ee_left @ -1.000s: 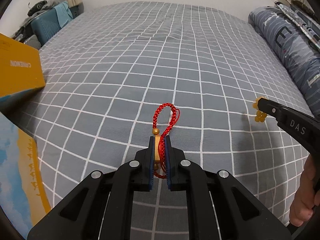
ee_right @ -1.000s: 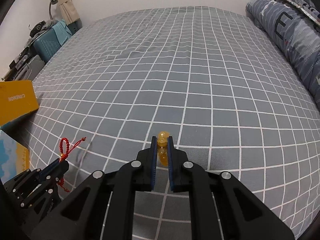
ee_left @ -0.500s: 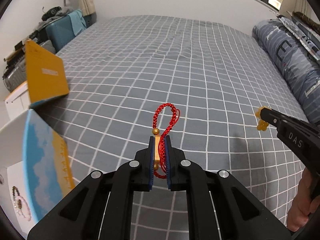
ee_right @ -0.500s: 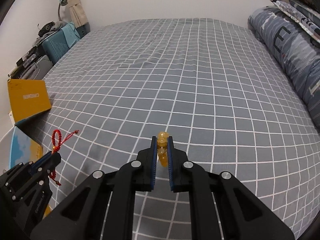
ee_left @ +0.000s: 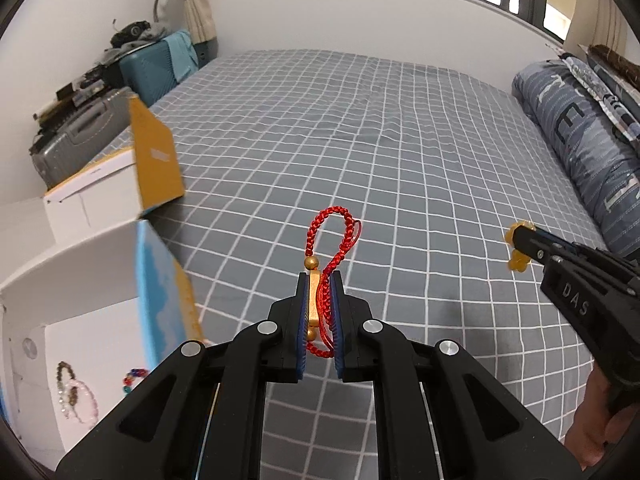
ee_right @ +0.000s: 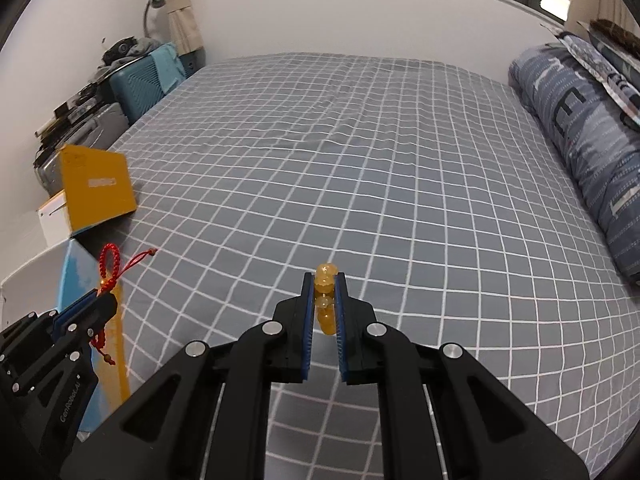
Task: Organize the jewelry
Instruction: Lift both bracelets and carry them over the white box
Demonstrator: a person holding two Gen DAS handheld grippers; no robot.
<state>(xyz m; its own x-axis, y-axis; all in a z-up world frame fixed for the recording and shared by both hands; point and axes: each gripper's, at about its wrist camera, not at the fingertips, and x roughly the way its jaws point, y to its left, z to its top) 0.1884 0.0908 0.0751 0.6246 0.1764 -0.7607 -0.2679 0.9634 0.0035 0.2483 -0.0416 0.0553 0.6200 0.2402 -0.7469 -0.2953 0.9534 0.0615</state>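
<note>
Both claws have risen; box (ee_left: 92, 292) bracelets (ee_left: 74, 392) blurred, edge-cropped.

Left gripper (ee_left: 319, 280) angles downward, jaws clamped tight. Right gripper (ee_right: 324, 280) angles down likewise, jaws pinched together; a hand (ee_left: 596, 432) grips its handle at lower right.

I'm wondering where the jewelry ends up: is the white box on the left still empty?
No, the white box already holds a few beaded bracelets lying on its floor in the left wrist view.
</note>
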